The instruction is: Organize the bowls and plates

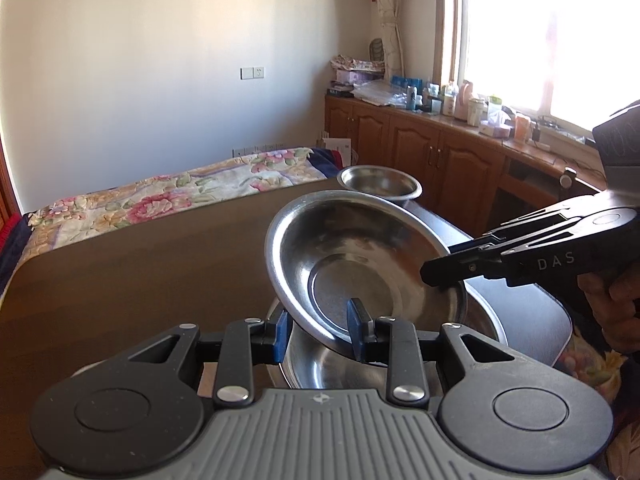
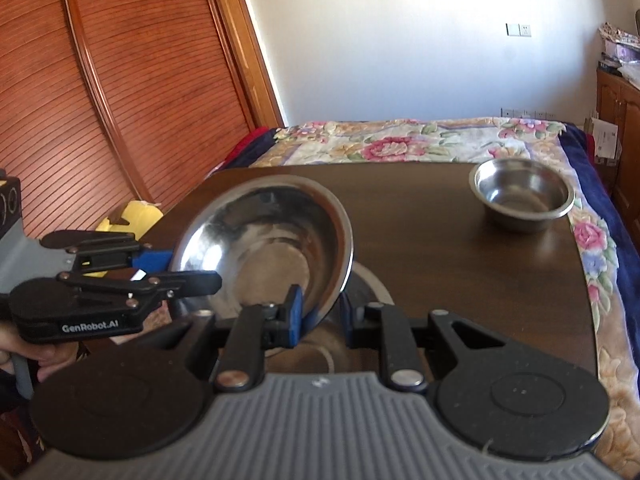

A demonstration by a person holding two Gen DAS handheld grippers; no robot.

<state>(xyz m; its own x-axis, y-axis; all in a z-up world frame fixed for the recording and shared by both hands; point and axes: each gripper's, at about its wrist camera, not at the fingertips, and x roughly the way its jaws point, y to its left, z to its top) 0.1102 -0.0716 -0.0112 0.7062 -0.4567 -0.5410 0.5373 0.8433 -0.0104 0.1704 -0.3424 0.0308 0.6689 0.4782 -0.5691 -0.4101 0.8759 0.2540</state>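
A shallow steel dish (image 1: 360, 252) (image 2: 264, 236) hangs tilted over a larger steel bowl (image 1: 320, 368) (image 2: 370, 280), which rests on the dark wooden table (image 1: 140, 260) (image 2: 460, 280). My left gripper (image 1: 320, 330) (image 2: 188, 270) is shut on the dish's near rim. My right gripper (image 2: 322, 314) (image 1: 440, 264) is shut on the opposite rim, coming in from the right in the left wrist view. A hand (image 1: 612, 300) holds its handle. A small steel bowl (image 1: 378, 182) (image 2: 524, 196) stands upright at the table's far right corner. The large bowl is mostly hidden under the dish.
A bed with a floral cover (image 1: 160, 196) (image 2: 400, 144) lies behind and beside the table. Wooden cabinets (image 1: 420, 144) crowded with bottles run under the window. A louvred wooden door (image 2: 100, 100) and a yellow object (image 2: 136, 216) are on the left.
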